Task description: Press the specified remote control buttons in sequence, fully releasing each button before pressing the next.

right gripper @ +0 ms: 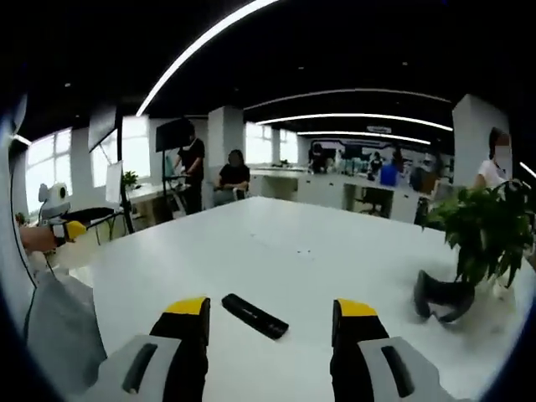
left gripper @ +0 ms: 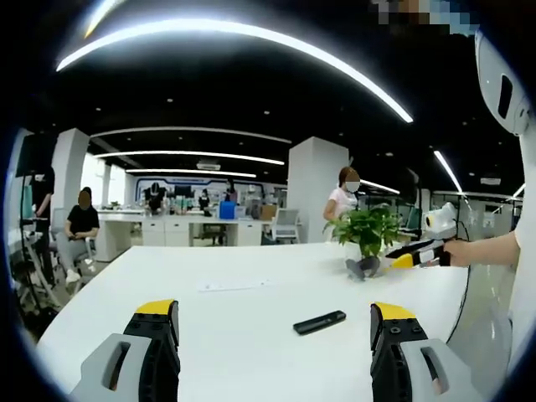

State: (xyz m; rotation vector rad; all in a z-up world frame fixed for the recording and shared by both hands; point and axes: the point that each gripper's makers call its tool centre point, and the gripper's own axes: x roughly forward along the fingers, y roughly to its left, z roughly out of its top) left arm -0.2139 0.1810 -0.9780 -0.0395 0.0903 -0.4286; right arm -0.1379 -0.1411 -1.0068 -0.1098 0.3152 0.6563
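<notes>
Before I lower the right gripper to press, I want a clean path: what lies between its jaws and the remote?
Nothing: in the right gripper view, bare white table separates the open right gripper from the black remote control.

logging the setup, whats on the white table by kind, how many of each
remote control: 1
potted plant: 1
dark goggle-like object beside the plant: 1
sheet of paper: 1
total: 4

The remote control (right gripper: 255, 316) lies on the table (right gripper: 276, 251); beyond it to the right (near the edge) stands a potted plant (right gripper: 488, 230).
</notes>
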